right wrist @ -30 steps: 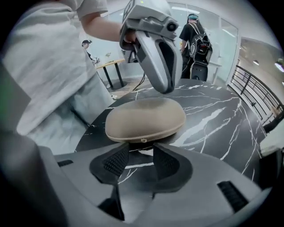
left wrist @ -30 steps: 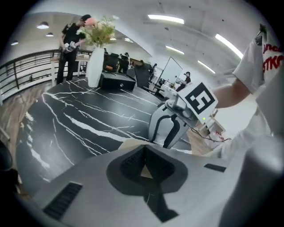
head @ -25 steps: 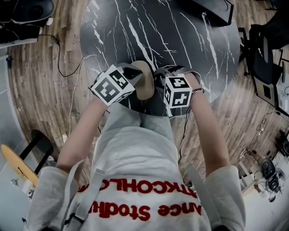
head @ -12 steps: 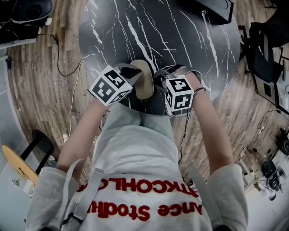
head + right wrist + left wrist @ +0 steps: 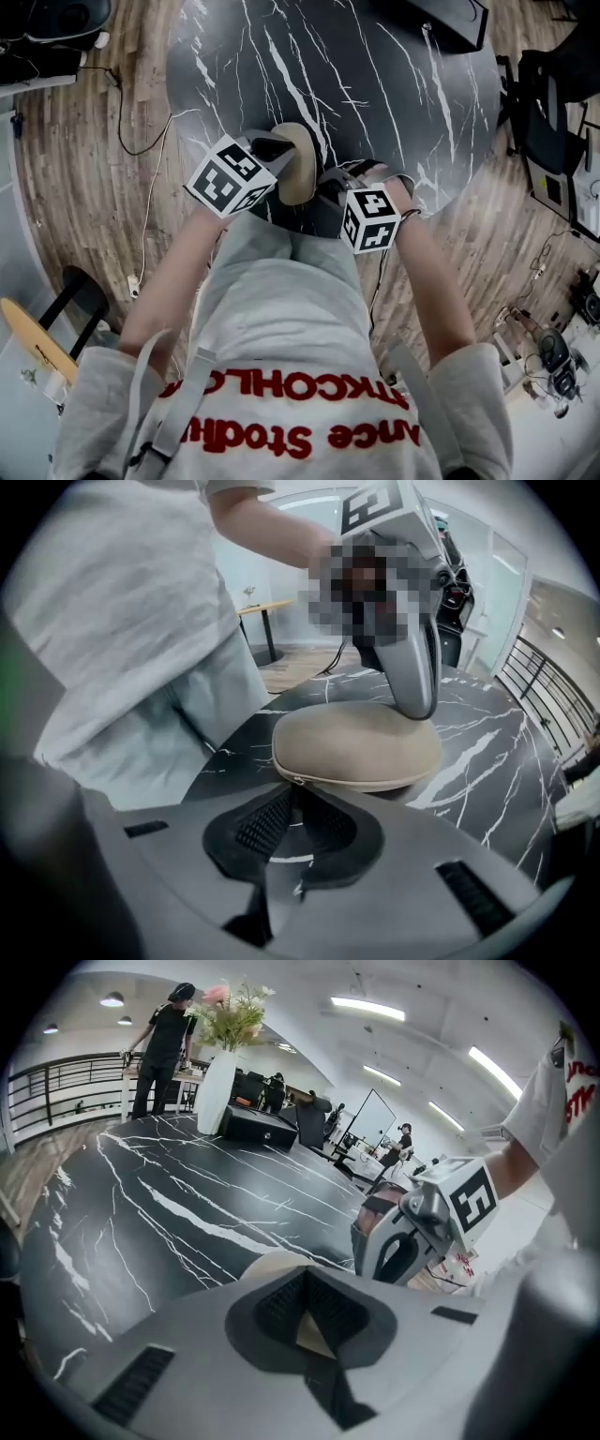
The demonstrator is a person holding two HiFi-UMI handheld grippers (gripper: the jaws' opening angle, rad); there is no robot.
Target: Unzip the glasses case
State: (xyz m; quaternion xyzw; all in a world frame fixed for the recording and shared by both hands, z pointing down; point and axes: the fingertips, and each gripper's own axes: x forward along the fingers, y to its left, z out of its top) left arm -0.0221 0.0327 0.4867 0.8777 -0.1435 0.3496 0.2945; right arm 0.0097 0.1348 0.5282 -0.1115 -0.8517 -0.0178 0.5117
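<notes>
beige glasses case (image 5: 356, 744) zipped shut on tbl (image 5: 497, 752)

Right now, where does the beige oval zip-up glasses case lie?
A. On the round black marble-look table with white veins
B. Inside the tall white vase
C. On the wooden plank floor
A: the right gripper view shows the beige oval glasses case resting flat on the black white-veined table, close to the edge nearest the person.
</notes>
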